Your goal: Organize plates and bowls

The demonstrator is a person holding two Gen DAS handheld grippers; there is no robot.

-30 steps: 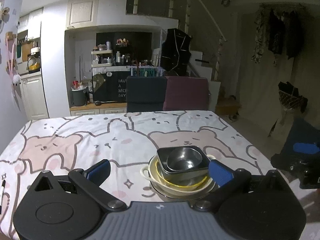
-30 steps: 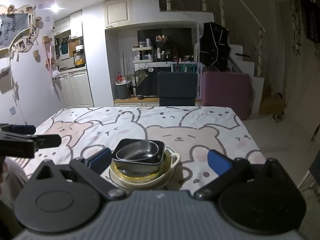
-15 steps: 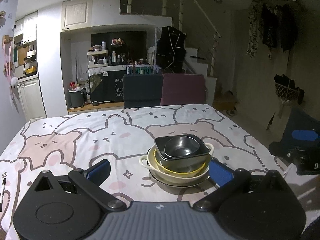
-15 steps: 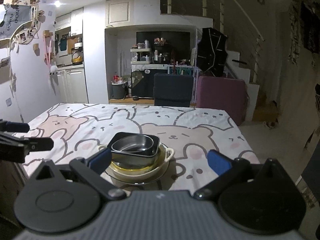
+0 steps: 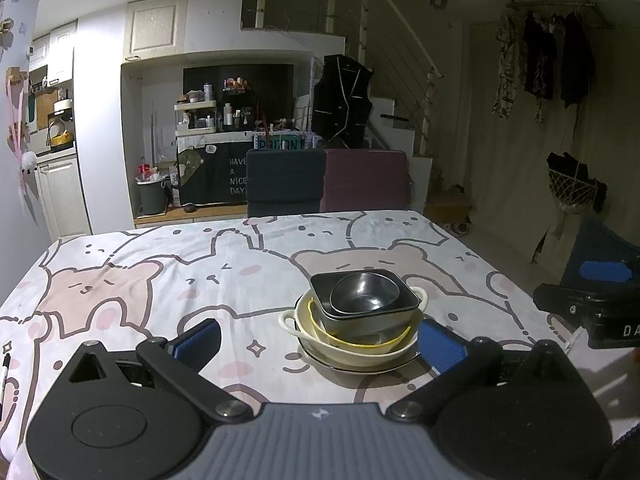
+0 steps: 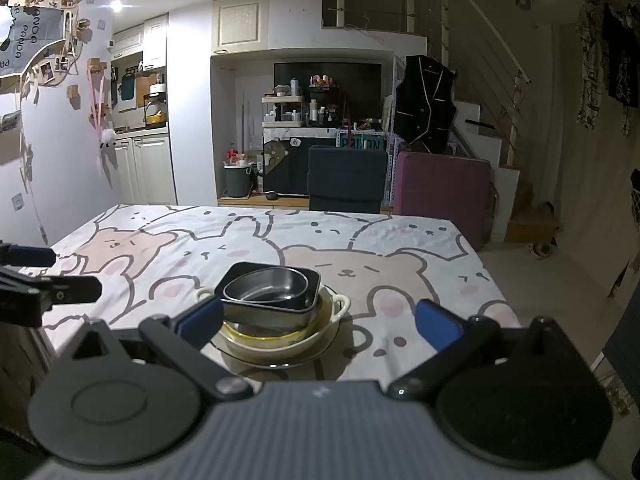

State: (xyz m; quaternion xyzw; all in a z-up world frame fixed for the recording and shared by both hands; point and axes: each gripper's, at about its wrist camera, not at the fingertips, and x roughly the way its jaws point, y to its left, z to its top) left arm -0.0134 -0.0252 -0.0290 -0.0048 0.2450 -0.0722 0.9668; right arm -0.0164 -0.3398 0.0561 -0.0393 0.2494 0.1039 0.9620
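One nested stack stands on the bear-print tablecloth (image 5: 160,276). A round steel bowl (image 5: 365,294) sits inside a square dark dish (image 5: 396,312). That dish rests in a yellow-rimmed bowl (image 5: 360,345), which lies in a cream two-handled bowl (image 5: 352,354) on a flat plate (image 5: 360,369). The same stack (image 6: 276,304) shows in the right wrist view. My left gripper (image 5: 318,342) is open and empty, with the stack just beyond its right finger. My right gripper (image 6: 318,320) is open and empty, its left finger in front of the stack's left side.
Two chair backs, dark (image 5: 285,182) and maroon (image 5: 366,180), stand at the table's far edge. A black marker (image 5: 5,366) lies at the left table edge. Kitchen cabinets (image 6: 148,172), shelves and a staircase (image 6: 488,128) fill the background.
Both grippers have pulled back and risen a little, so the stack looks slightly farther away. The stack itself has not moved, and both grippers stay open.
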